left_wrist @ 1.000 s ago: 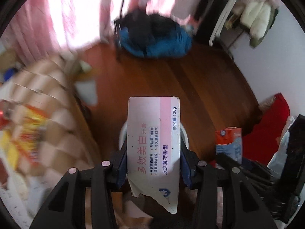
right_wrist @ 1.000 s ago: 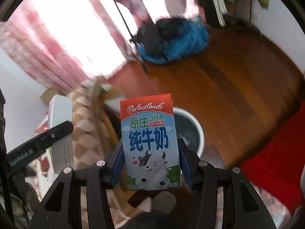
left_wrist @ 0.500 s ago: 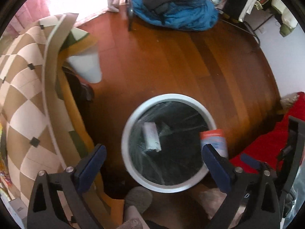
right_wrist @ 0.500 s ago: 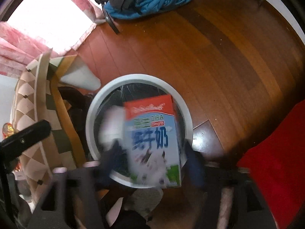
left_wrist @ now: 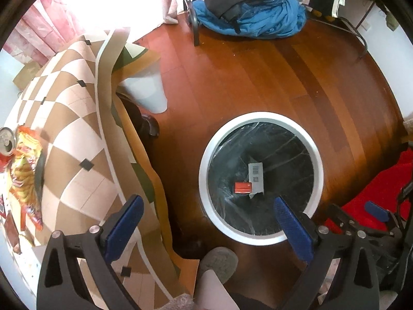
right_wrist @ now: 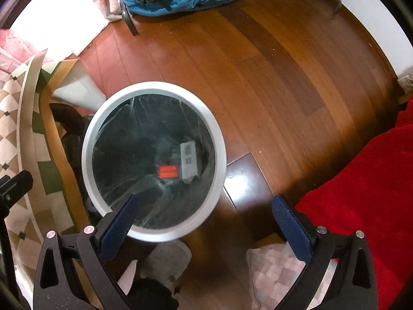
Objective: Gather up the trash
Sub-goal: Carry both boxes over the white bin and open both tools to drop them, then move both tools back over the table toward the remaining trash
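Note:
A round white-rimmed trash bin (left_wrist: 316,155) with a black liner stands on the wooden floor; it also shows in the right wrist view (right_wrist: 87,152). Inside lie the white toothpaste box (left_wrist: 256,178) and the milk carton (left_wrist: 242,188), red top up. Both also show in the right wrist view: the box (right_wrist: 189,159) and the carton (right_wrist: 168,172). My left gripper (left_wrist: 206,222) is open and empty above the bin's near-left rim. My right gripper (right_wrist: 204,219) is open and empty above the bin's near-right rim. The right gripper also shows in the left wrist view (left_wrist: 361,219).
A table with a checkered cloth (left_wrist: 72,129) stands left of the bin, with a snack wrapper (left_wrist: 24,170) and a can (left_wrist: 6,139) on it. A red blanket (right_wrist: 361,193) lies right. A blue jacket pile (left_wrist: 247,18) and a white bucket (left_wrist: 149,95) sit farther off. Slippered feet (right_wrist: 167,258) stand near the bin.
Both grippers tilted down over the bin and opened. The toothpaste box dropped from the left, then the milk carton from the right; both now lie in the bin.

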Demonstrator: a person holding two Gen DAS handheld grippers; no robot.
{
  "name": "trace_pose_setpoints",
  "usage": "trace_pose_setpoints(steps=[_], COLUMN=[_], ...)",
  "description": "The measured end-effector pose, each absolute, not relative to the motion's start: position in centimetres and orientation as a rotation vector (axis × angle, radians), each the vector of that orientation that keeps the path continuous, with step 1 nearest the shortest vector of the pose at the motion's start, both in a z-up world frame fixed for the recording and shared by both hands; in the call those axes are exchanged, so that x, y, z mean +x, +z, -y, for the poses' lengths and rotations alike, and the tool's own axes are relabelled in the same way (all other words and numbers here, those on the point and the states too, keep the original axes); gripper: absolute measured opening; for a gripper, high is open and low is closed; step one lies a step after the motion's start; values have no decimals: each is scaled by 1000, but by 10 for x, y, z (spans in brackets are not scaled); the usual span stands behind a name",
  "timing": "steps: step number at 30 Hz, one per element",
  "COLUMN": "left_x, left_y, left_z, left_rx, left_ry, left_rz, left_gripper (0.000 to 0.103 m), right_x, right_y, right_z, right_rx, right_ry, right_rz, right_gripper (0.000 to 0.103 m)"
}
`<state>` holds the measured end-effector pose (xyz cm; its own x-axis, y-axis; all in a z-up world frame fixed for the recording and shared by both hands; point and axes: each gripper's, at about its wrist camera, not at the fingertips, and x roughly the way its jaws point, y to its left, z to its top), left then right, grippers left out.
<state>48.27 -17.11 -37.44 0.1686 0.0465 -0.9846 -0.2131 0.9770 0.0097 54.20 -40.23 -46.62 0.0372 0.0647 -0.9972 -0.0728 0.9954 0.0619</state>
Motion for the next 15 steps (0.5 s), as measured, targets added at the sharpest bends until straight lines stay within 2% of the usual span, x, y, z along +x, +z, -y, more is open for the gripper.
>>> trace_pose_setpoints(steps=[9,15], left_x=[455,433], left_y=[-320,-272], left_z=[175,170], left_rx=[-139,-158], left_ry=[166,151], left_rz=[-1302,-1218], left_gripper=[103,103], right_x=[523,502], right_y=[-406,-342], right_z=[403,403], right_rx=[14,46], right_ry=[108,115], right_rz=[-1466,-1385], right_gripper=[103,103])
